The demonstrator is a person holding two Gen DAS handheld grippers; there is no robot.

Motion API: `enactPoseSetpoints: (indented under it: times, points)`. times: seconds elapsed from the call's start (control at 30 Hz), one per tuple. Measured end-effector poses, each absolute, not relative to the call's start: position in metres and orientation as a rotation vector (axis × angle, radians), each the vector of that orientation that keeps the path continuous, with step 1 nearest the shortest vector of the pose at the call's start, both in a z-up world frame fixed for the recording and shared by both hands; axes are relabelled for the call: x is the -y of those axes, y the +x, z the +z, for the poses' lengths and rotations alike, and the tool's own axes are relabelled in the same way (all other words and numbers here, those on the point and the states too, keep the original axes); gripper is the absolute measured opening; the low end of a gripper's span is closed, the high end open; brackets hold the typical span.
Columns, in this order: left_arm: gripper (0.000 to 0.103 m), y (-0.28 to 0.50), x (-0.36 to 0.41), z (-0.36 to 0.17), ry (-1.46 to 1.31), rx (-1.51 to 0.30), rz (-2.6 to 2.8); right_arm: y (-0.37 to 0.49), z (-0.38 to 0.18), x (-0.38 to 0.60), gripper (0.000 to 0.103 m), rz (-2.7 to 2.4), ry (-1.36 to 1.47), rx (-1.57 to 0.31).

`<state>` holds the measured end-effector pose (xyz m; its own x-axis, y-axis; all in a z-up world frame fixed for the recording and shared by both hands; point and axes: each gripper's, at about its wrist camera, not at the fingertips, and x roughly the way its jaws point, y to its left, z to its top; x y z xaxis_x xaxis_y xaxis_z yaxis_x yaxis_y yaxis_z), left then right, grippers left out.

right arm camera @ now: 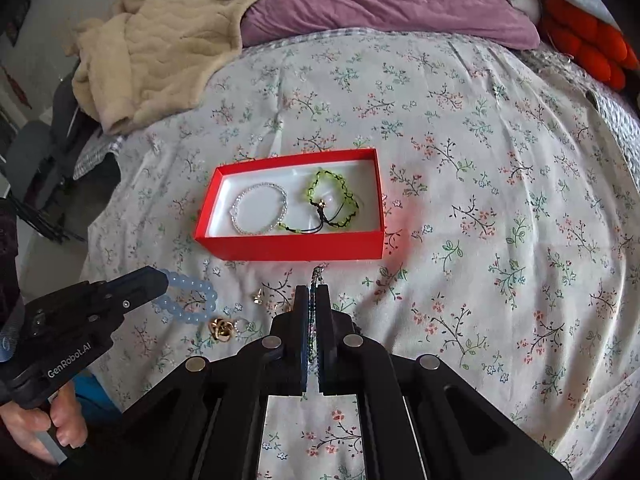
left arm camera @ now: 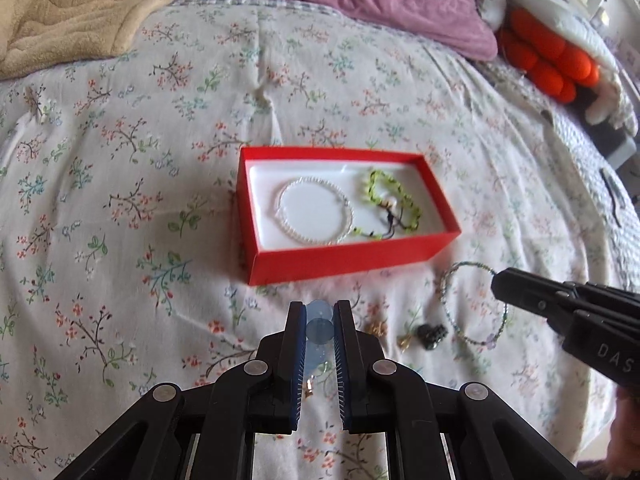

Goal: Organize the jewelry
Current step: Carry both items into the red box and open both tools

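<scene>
A red box (left arm camera: 344, 258) (right arm camera: 288, 246) lies on the floral bedspread and holds a clear bead bracelet (left arm camera: 316, 210) (right arm camera: 260, 208) and a green cord bracelet (left arm camera: 394, 202) (right arm camera: 332, 204). My left gripper (left arm camera: 319, 326) (right arm camera: 164, 278) is shut on a pale blue bead bracelet (left arm camera: 319, 330) (right arm camera: 192, 298), in front of the box. My right gripper (right arm camera: 314, 294) (left arm camera: 496, 284) is shut on a thin multicolour bead bracelet (right arm camera: 314, 308) (left arm camera: 472, 304), near the box's front right.
Gold earrings (right arm camera: 222, 328) (left arm camera: 378, 326), a small gold stud (right arm camera: 257, 297) and a dark charm (left arm camera: 432, 334) lie on the bedspread before the box. A beige blanket (right arm camera: 160, 40), a purple pillow (right arm camera: 380, 0) and an orange cushion (left arm camera: 548, 60) lie at the far side.
</scene>
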<state>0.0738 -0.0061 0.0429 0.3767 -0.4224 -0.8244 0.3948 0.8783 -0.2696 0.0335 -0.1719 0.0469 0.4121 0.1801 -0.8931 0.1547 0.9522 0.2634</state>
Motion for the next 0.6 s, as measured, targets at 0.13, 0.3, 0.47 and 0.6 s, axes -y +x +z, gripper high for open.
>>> enactPoseSetpoints:
  times: [0.13,0.3,0.47,0.6]
  points:
    - [0.011,0.080,0.012,0.050,-0.059,-1.049,-0.533,0.040,0.052,0.175,0.003,0.019,0.348,-1.137]
    - [0.011,0.088,0.023,0.065,-0.102,-0.997,-0.565,0.045,0.057,0.177,0.003,0.024,0.368,-1.118]
    - [0.011,0.104,0.041,0.070,-0.150,-0.952,-0.598,0.052,0.059,0.182,0.003,0.024,0.396,-1.102]
    - [0.011,0.121,0.050,0.060,-0.217,-0.933,-0.630,0.059,0.061,0.186,0.003,0.024,0.422,-1.085]
